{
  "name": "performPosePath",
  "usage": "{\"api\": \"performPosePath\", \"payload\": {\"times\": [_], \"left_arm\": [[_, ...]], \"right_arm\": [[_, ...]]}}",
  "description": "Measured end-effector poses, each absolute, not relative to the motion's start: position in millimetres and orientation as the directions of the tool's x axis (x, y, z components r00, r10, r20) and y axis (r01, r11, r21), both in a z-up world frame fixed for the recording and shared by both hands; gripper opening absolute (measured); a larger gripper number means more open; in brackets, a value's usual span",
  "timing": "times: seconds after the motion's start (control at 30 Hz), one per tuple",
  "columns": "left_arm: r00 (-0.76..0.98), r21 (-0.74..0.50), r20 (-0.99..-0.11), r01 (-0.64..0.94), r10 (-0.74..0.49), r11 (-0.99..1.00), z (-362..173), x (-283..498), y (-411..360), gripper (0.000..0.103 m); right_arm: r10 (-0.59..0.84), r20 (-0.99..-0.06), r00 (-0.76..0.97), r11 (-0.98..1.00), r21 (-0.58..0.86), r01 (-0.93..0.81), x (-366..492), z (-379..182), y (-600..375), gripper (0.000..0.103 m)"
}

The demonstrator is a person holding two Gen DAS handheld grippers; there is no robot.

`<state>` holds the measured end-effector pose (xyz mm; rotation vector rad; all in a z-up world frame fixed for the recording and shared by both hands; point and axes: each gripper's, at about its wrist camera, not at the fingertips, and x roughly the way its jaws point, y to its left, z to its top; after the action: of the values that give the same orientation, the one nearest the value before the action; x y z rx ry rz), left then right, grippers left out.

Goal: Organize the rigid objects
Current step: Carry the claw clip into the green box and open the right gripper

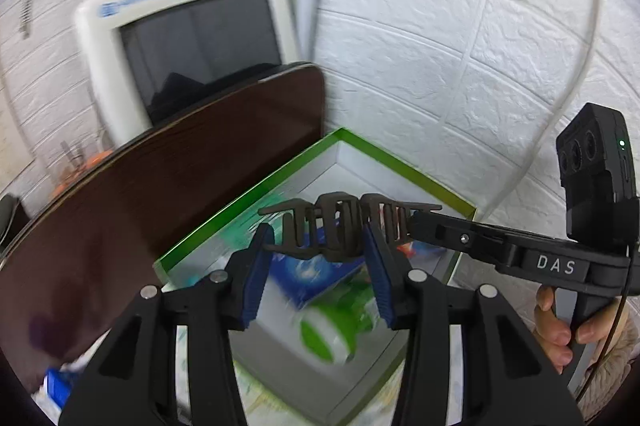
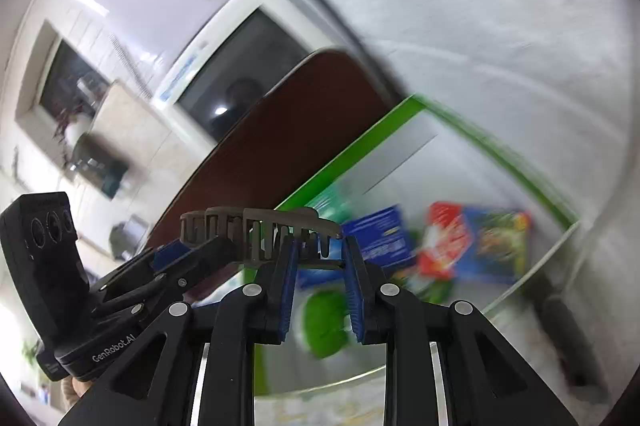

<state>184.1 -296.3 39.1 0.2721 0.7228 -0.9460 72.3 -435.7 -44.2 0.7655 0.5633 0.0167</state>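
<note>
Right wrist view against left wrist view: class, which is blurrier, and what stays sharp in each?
Right wrist view is blurrier: wall, monitor and boxes in the green-rimmed box smear. Left wrist view blurs its green-capped bottle. In both, the tools and hair claw clip stay sharp.

Bright, even indoor light; heavy motion blur, worst in right wrist view; fisheye bending, dark vignette at corners.

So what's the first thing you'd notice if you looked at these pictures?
A brown claw hair clip hangs in the middle, with the left gripper and the right gripper each at one end of it. Right below sits a green-edged box with colourful packets inside.
</note>
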Motion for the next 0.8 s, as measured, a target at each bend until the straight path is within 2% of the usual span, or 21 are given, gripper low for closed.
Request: {"api": "performPosePath", "payload": {"times": [0.3,0.43,0.53,0.8], "left_arm": [[0.332,-0.026,-0.74,0.855,-0.586,0.518,13.1,204.0,-372.7,0.051],[0.354,0.018,-0.778,0.839,-0.52,0.543,-5.3,211.3,-372.6,0.048],[0.34,-0.009,-0.788,0.828,-0.514,0.56,-11.8,215.7,-362.4,0.049],[0.412,-0.009,-0.744,0.781,-0.526,0.625,4.4,201.2,-295.5,0.052]], "right_arm": [[-0.052,-0.548,0.835,0.753,0.528,0.393,78.1,-57.1,-453.6,0.025],[-0.076,-0.567,0.82,0.751,0.509,0.421,78.8,-71.2,-456.2,0.025],[-0.087,-0.562,0.822,0.747,0.509,0.427,71.9,-74.6,-457.6,0.025],[-0.089,-0.532,0.842,0.77,0.5,0.397,54.5,-58.4,-443.0,0.025]]}}
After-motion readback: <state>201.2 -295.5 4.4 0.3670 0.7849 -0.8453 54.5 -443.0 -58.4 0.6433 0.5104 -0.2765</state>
